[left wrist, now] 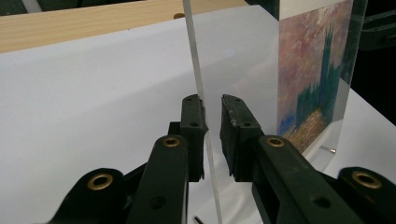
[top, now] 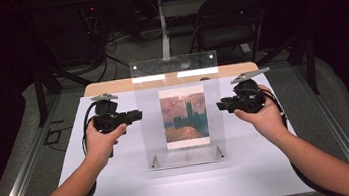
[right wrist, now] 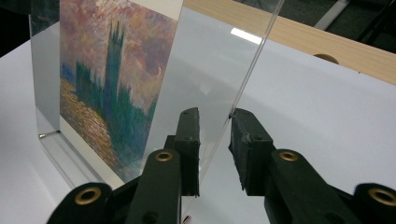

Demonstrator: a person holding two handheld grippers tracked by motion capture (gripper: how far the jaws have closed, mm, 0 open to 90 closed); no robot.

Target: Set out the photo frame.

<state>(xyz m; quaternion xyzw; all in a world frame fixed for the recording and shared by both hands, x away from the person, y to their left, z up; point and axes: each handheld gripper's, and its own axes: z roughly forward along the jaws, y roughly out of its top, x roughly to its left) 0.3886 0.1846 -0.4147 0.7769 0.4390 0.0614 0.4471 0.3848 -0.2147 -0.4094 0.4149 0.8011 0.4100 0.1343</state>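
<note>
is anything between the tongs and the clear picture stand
Nothing visible. The left tongs and right tongs each straddle a side edge of the acrylic stand, with a slim gap at the pads.

Clear acrylic frame (top: 181, 122) with painting print (top: 184, 116) upright on white table (top: 122, 185), between two hand-held grippers.

A white bench (top: 122, 185) with a wooden strip at twelve o'clock (top: 110, 87); beyond it at one o'clock, a folding chair (top: 233, 20).
</note>
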